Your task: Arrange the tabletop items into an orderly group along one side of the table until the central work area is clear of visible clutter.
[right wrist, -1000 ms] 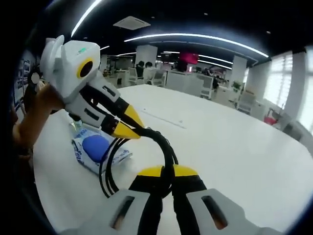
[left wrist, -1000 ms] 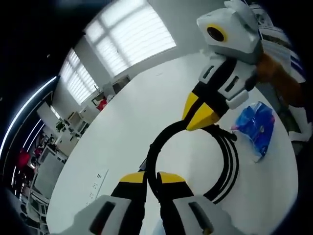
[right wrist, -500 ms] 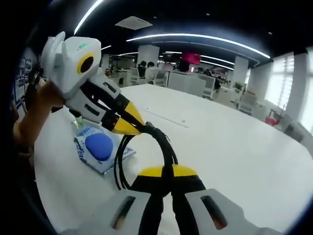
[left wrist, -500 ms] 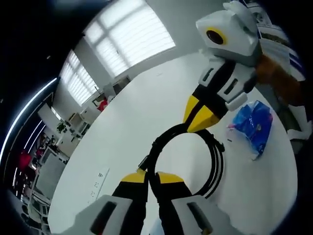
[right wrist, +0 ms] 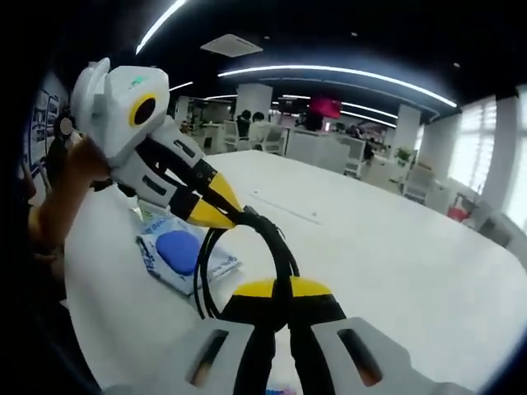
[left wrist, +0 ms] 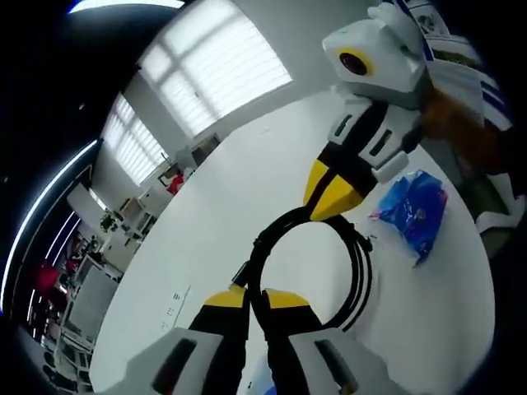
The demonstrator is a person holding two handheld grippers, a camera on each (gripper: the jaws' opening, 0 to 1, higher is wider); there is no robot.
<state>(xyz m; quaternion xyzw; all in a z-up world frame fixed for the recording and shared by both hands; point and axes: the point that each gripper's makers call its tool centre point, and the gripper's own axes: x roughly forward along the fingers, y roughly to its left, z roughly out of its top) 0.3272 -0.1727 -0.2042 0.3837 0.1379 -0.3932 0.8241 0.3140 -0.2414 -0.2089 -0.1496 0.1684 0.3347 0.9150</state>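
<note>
Above the white table (left wrist: 222, 214), both the left gripper (left wrist: 254, 298) and right gripper (right wrist: 282, 288) pinch one coiled black cable (left wrist: 359, 271), a blue packet (right wrist: 183, 252) lying just beside.

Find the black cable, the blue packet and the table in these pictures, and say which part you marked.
cable (left wrist: 360, 280): left gripper view, right side of the coil.
packet (right wrist: 183, 251): right gripper view, its blue middle.
table (right wrist: 387, 255): right gripper view, bare white top.
</note>
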